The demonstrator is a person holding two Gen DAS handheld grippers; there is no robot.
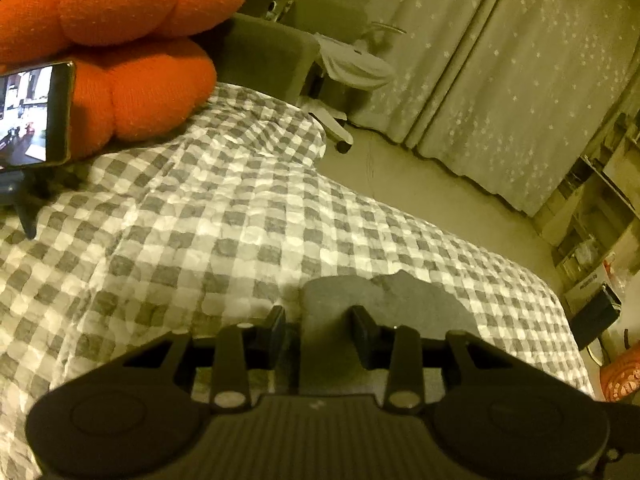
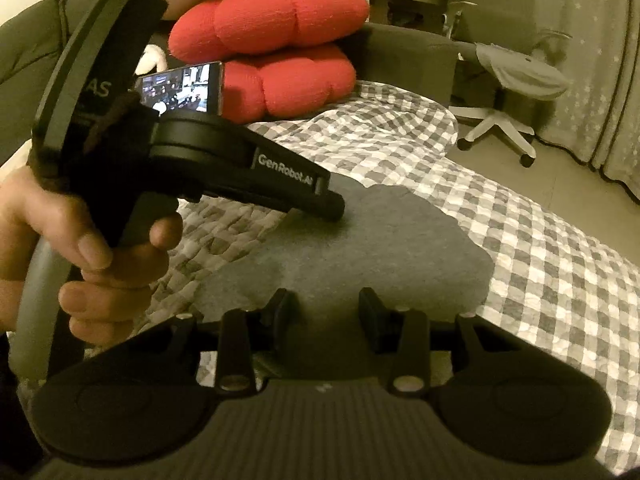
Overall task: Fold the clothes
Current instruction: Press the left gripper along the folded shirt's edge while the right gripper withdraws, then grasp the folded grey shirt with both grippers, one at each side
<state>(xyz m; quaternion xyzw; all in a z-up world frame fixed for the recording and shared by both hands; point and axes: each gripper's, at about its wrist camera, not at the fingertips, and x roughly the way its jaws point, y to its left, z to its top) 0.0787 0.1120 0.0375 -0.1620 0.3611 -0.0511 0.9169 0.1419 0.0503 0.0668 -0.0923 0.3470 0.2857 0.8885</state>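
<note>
My right gripper (image 2: 324,312) hangs just above the near part of the grey garment (image 2: 384,248), its jaws parted with nothing pinched between them; the cloth shows through the gap, unlifted. My left gripper (image 1: 318,328) also stands parted over the garment's far-left edge; its fingers (image 1: 276,326) straddle a raised fold of grey cloth (image 1: 360,304), but I cannot tell from this angle whether the pads actually press on it. In the right wrist view that left gripper (image 2: 334,208) reaches in from the left, held by a hand (image 2: 92,248), its tip resting at the garment's upper edge. The garment lies flattened on the checked bedspread (image 2: 540,280), near the bed's edge. I judge it light, soft and limp, a knit that will sag and drag on the quilted cover. Take hold at an outer edge or corner, pinching a single layer, and lift both sides together. Beyond lie red cushions (image 2: 280,40) and a propped phone (image 2: 180,86).
</note>
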